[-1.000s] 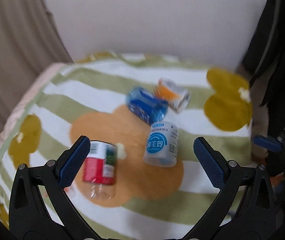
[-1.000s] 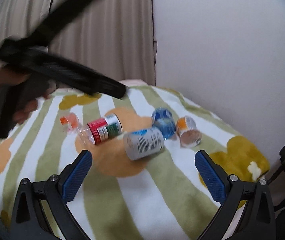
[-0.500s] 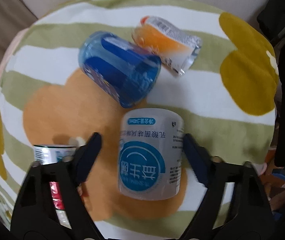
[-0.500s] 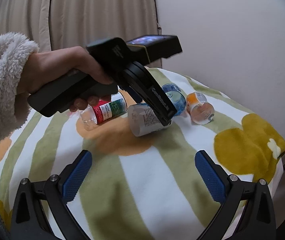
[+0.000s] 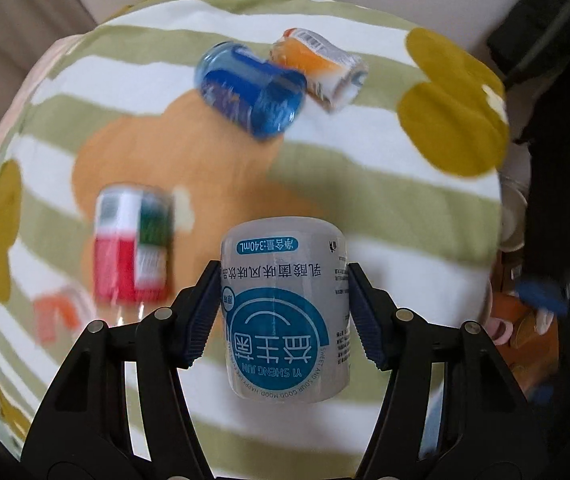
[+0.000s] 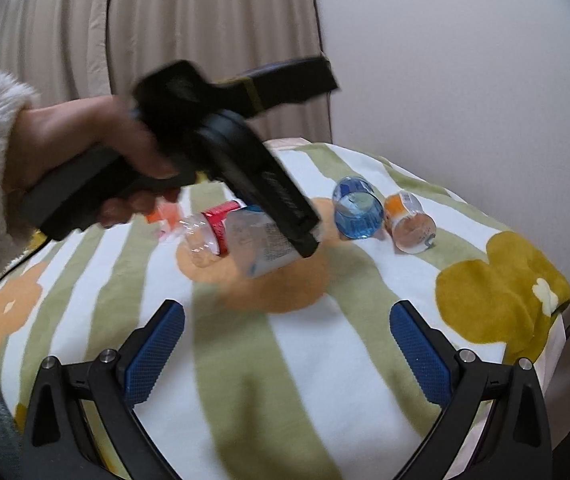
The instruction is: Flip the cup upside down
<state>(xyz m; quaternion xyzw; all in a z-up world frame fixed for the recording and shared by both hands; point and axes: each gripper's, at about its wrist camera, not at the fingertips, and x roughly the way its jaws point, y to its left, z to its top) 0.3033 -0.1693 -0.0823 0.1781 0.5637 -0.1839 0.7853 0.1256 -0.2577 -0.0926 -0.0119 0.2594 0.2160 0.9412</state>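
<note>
Your left gripper (image 5: 285,312) has its blue pads pressed on both sides of the cup (image 5: 287,316), a pale cylinder with a round blue label whose print reads upside down in the left wrist view. In the right wrist view the cup (image 6: 263,246) hangs tilted, just above the orange patch of the striped blanket (image 6: 245,380). Your right gripper (image 6: 287,344) hovers with its jaws spread wide and nothing between them, over bare blanket. A red-labelled bottle (image 5: 133,248) lies close on the cup's left; a blue cup (image 5: 253,90) and an orange cup (image 5: 319,68) lie farther off, touching. The blanket drops away at its right edge.
</note>
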